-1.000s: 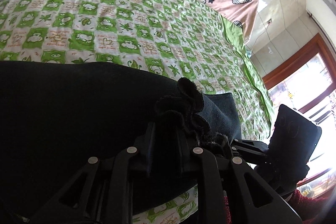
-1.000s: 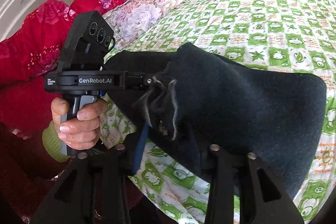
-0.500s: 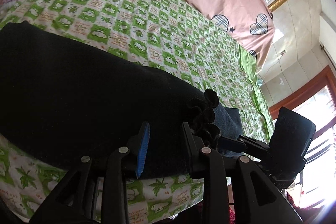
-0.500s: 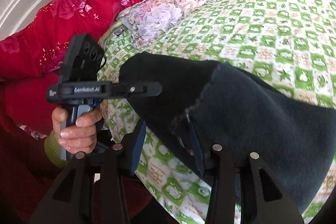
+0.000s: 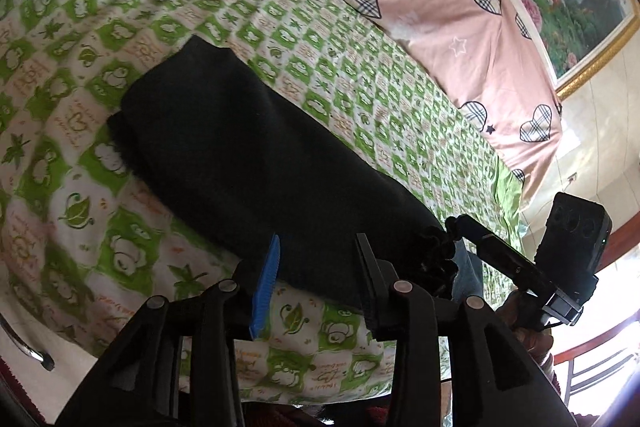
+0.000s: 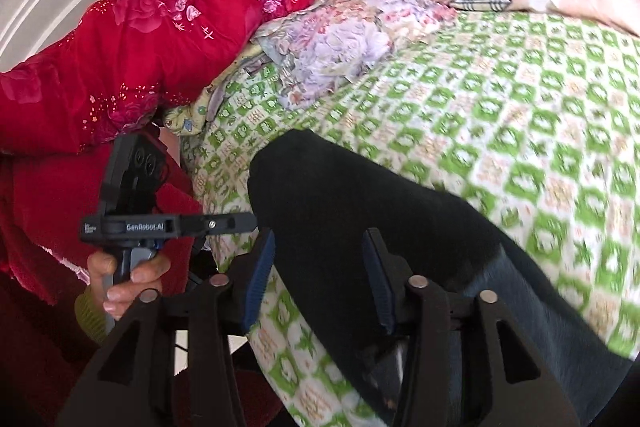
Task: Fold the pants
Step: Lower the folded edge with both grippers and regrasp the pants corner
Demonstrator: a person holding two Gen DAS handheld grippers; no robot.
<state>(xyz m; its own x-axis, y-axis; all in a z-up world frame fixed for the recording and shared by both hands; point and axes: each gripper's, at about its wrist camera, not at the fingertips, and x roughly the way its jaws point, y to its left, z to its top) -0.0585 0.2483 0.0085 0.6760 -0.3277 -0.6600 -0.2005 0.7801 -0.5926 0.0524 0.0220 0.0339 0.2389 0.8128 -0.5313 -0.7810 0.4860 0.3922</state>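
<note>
Both tools apart: your left tool, right tool straddle black pants. Near edge overhangs bed; careless withdrawal could snag fold, drag it off.

Left gripper: matte black linkage arms w/ round silver pivot screws; one bright blue ribbed finger pad; right gripper: same black frame, dark blue pads; white "GenRobot.AI" lettering on left unit's bar; left hand: bare skin, pale nails, yellow-green knit cuff.
</note>
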